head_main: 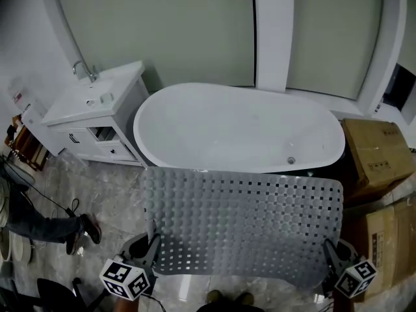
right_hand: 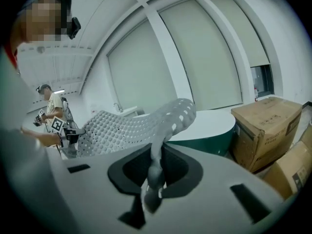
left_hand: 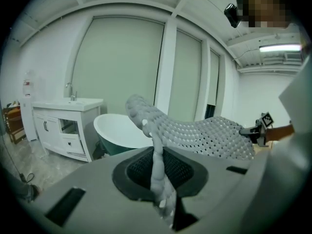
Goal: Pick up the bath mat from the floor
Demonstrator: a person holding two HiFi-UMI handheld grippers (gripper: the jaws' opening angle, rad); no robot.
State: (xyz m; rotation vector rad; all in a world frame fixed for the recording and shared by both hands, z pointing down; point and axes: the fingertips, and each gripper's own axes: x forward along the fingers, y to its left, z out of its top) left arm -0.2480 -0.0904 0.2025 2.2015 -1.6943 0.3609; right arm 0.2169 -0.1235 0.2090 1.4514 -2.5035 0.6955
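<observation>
Gripped at both near corners: left gripper [head_main: 152, 244] and right gripper [head_main: 329, 249] each pinch the mat [head_main: 247, 216] tight.
Mat is off the floor [head_main: 107, 194], spread nearly flat between the two grippers, a fold of it pressed between each pair of jaws. Its far edge lines up with the near rim of the tub [head_main: 234, 125]; contact there cannot be told. Vanity [head_main: 97, 106] stands left of the tub, boxes [head_main: 376, 151] to its right. A person's legs [head_main: 49, 229] show at far left.

floor [head_main: 110, 194]: marbled grey, is carrying the furniture
bathtub [head_main: 240, 129]: is standing at 12 o'clock
vanity cabinet [head_main: 97, 119]: is standing at 10 o'clock, just beside the bathtub
cardboard boxes [head_main: 377, 155]: are sitting at 3 o'clock
cable [head_main: 45, 197]: is trailing at 9 o'clock
</observation>
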